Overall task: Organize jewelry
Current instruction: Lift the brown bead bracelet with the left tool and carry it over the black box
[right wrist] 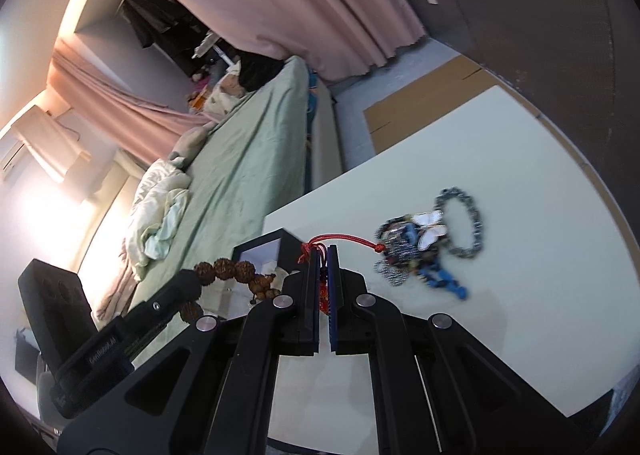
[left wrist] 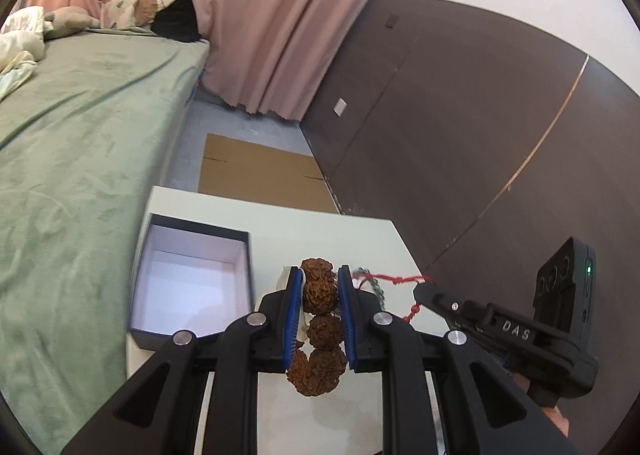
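My left gripper (left wrist: 318,279) is shut on a bracelet of large brown knobbly beads (left wrist: 320,329), held above the white table (left wrist: 360,239). An open dark box with a white inside (left wrist: 188,279) stands just left of it. My right gripper (right wrist: 323,251) is shut on a red cord (right wrist: 344,242) that runs to a tangle of jewelry (right wrist: 412,251) on the table: a silver chain bracelet (right wrist: 464,223), blue beads and a white butterfly piece. In the left wrist view the right gripper (left wrist: 424,289) sits to the right, holding the red cord (left wrist: 396,279).
A bed with a green cover (left wrist: 80,159) runs along the table's left side. Flat cardboard (left wrist: 260,175) lies on the floor beyond the table. A dark wall panel (left wrist: 480,127) and pink curtains (left wrist: 280,23) stand behind.
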{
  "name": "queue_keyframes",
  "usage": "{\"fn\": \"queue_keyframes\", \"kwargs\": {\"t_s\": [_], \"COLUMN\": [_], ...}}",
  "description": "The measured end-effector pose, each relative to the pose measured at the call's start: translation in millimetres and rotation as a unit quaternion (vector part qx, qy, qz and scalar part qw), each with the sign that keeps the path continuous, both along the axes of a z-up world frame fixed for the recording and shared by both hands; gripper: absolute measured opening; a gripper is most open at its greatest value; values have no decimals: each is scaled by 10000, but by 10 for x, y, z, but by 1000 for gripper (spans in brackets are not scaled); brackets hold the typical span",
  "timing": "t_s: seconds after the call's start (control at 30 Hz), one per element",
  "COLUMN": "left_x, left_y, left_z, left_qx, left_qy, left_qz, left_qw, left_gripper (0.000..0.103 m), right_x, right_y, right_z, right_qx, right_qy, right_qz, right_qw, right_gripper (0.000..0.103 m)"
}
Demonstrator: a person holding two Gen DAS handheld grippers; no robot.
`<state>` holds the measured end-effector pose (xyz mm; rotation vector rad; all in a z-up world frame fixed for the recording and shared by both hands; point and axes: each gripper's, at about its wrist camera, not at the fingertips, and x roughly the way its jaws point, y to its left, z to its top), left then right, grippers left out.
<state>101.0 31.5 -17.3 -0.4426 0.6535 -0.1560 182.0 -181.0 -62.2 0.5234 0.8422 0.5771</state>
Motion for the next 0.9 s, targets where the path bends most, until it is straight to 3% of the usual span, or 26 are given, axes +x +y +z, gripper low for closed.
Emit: {"fn": "queue_keyframes", "kwargs": {"t_s": [0.57,0.9], "left_x": [-126,-86], "left_y": [558,788], "left_z": [88,111], "left_qx": [-272,-370], "left_qy": [-128,-172], "left_qz": [442,679], "left_qw": [9986,9969], "left_gripper": [16,16], "right_x": [61,304], "right_y": [587,1069], "right_z": [-53,-291], "right_qx": [580,652], "right_qy": [-88,499], "right_qz": [488,924], "right_qw": [9971,9923], "right_gripper": [5,6]}}
